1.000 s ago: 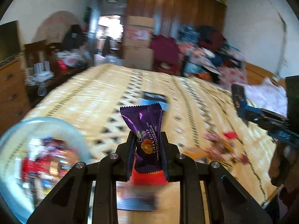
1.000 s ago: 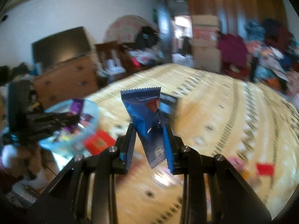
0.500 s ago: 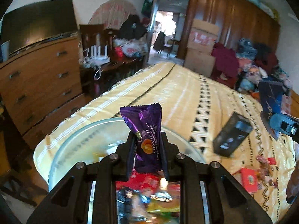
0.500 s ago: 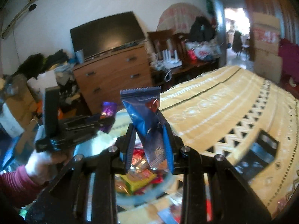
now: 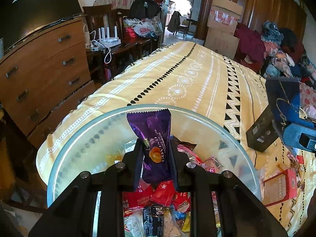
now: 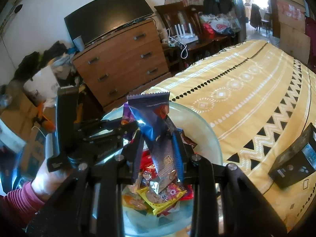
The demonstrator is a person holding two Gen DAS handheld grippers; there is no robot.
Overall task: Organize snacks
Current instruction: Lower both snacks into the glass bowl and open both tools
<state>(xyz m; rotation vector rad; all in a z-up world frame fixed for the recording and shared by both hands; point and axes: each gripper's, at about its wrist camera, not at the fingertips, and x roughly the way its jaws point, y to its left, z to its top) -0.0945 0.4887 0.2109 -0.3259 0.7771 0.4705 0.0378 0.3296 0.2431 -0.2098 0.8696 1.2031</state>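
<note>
Purple foil marks the purple snack packet [image 5: 156, 148], pinched upright between the narrow jaws of the left gripper [image 5: 156, 158] at lower centre of the left wrist view. A second ago that view showed the glass bowl [image 5: 227, 134] only at the lower left edge, blurred; now its rim arcs across the lower half of the frame, directly under the packet, with wrapped snacks [image 5: 167, 197] piled inside. The right gripper [image 6: 158, 150] clamps a blue snack packet [image 6: 156, 126], also upright, at centre of its view. Earlier this view showed the yellow patterned bedspread [image 6: 246, 90] behind the packet and the bowl off to the left; now the bowl lies beneath the blue packet. A hand [image 6: 47, 179] in a pink sleeve [image 6: 17, 203] holds the left gripper at lower left. A black box [image 6: 294, 162] lies on the bedspread at right.
</note>
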